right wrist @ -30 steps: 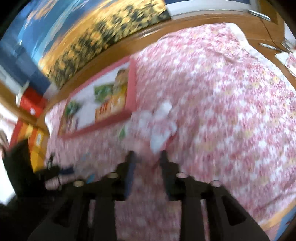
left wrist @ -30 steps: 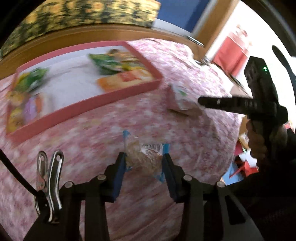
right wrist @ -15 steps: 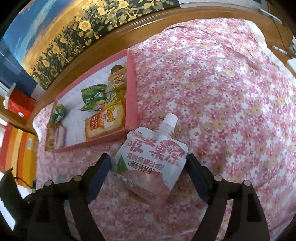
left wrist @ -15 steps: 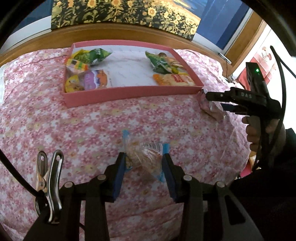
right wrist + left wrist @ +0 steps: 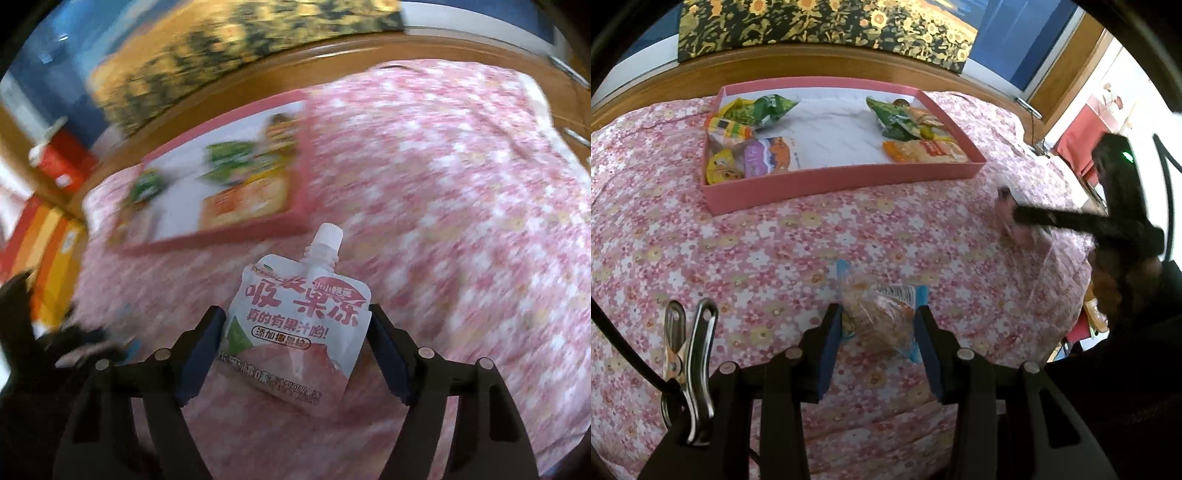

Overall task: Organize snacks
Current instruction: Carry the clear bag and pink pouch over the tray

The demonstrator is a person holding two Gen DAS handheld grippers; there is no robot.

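Observation:
My left gripper (image 5: pixel 877 321) is shut on a clear bread packet (image 5: pixel 875 306) with blue ends, low over the pink floral quilt. In the right wrist view a white and pink jelly pouch (image 5: pixel 295 332) with a white spout stands between the pads of my right gripper (image 5: pixel 297 317). Its jaws are closing and the pads touch both side edges of the pouch. The pouch looks sharp while the background smears. The pink tray (image 5: pixel 842 181) lies beyond, near the headboard, holding several snack bags. In the right wrist view the tray (image 5: pixel 301 177) is blurred.
The quilt (image 5: pixel 701 258) covers the whole bed. A wooden headboard (image 5: pixel 812 66) and a sunflower picture stand behind the tray. The bed's edge drops off at the right. A metal clip (image 5: pixel 687 354) hangs beside my left gripper.
The right jaws spread wide around the jelly pouch, then narrowed onto its sides. The left view swung until the tray sat square ahead. The bread packet stayed gripped.

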